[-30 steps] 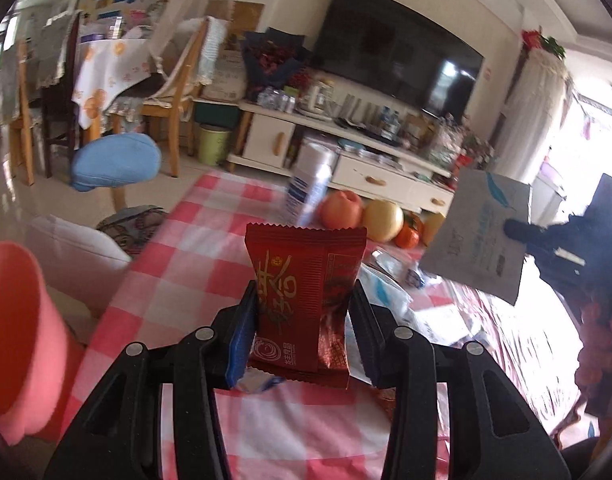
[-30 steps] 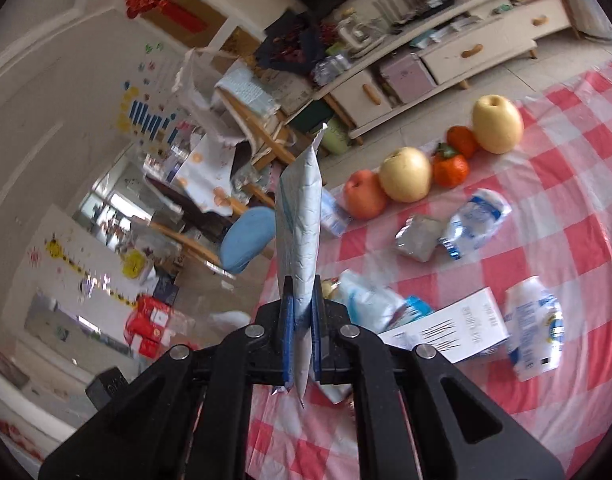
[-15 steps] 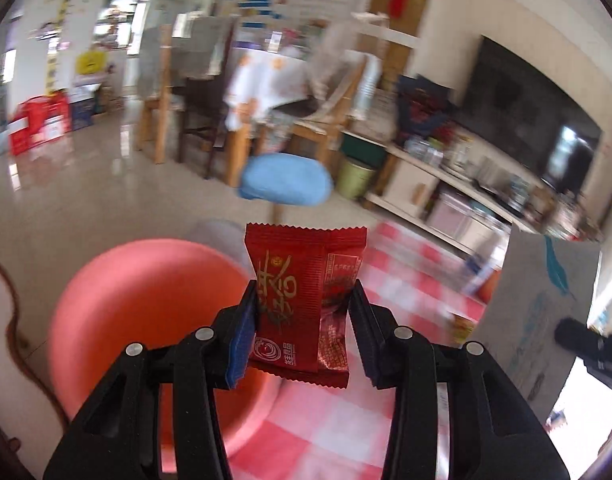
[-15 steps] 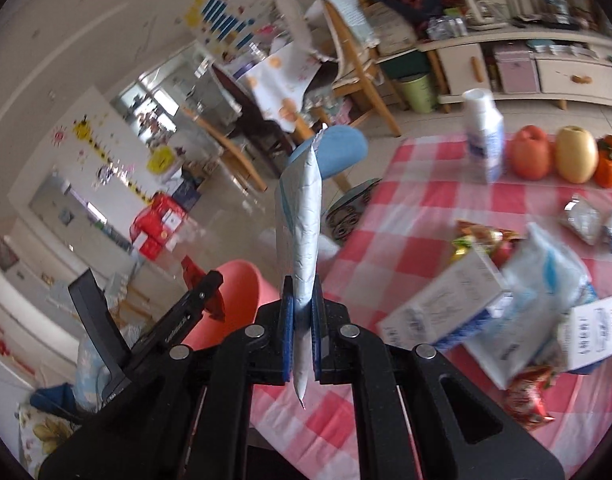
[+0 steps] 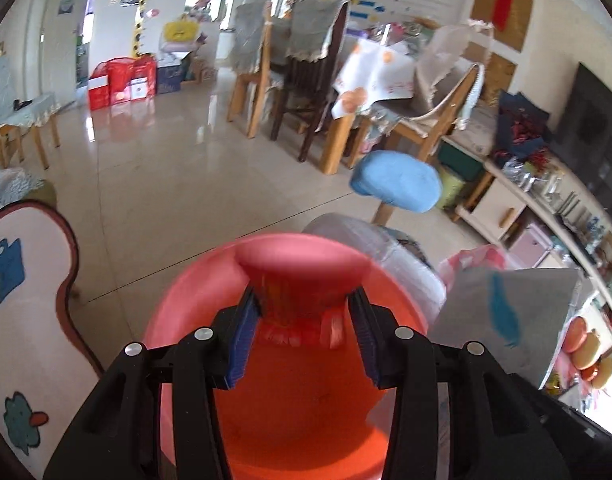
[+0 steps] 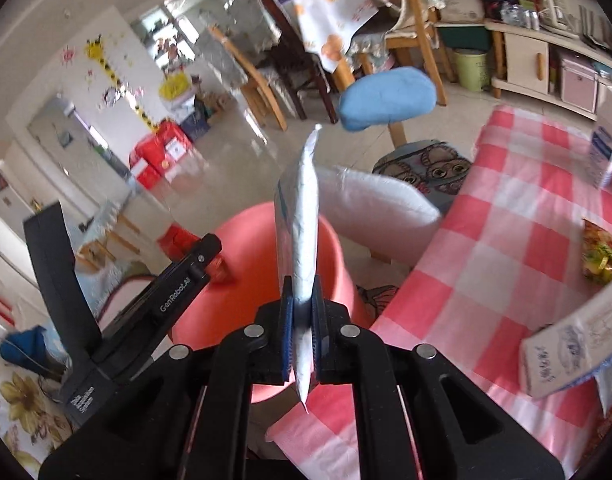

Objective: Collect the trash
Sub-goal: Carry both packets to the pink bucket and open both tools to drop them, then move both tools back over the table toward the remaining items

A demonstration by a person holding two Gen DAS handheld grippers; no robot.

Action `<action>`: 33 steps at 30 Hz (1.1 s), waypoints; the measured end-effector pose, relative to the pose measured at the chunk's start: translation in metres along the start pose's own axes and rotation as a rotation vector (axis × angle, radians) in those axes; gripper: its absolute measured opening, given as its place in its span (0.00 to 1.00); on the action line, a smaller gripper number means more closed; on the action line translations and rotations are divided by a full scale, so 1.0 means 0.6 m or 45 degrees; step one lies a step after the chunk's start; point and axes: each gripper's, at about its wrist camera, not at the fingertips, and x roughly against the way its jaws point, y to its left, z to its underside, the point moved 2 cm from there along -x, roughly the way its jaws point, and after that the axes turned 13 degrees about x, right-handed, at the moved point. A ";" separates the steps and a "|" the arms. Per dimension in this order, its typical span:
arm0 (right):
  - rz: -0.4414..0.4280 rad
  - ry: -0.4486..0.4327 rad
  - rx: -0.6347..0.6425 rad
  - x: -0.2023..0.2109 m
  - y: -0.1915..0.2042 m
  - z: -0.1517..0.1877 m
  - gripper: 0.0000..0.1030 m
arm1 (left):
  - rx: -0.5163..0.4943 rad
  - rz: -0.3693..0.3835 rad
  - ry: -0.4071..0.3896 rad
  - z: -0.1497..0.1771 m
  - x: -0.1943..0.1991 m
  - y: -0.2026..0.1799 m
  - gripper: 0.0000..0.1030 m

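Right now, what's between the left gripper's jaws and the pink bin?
Only the red snack wrapper, blurred, between the left gripper's opening jaws and directly over the pink bin's mouth. The left wrist view shows it.

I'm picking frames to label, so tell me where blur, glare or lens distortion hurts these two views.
Left wrist view: the red wrapper between the opening jaws is smeared by motion, the bin rim is soft, and glare streaks the floor. Right wrist view: the white packet is fairly sharp, the tablecloth and carton blur at the bowed fisheye edge.
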 end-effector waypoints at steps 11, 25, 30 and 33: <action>0.234 -0.014 0.066 0.043 -0.019 0.039 0.72 | -0.022 -0.006 -0.037 0.008 0.005 -0.008 0.83; 0.453 -0.125 -0.041 0.205 -0.110 0.125 0.80 | -0.208 0.390 -0.103 0.072 0.048 -0.111 0.88; 0.519 -0.166 -0.057 0.246 -0.123 0.164 0.80 | -0.252 0.442 -0.028 0.098 0.055 -0.139 0.88; 0.578 -0.184 -0.062 0.274 -0.128 0.185 0.80 | -0.276 0.460 -0.019 0.114 0.068 -0.153 0.88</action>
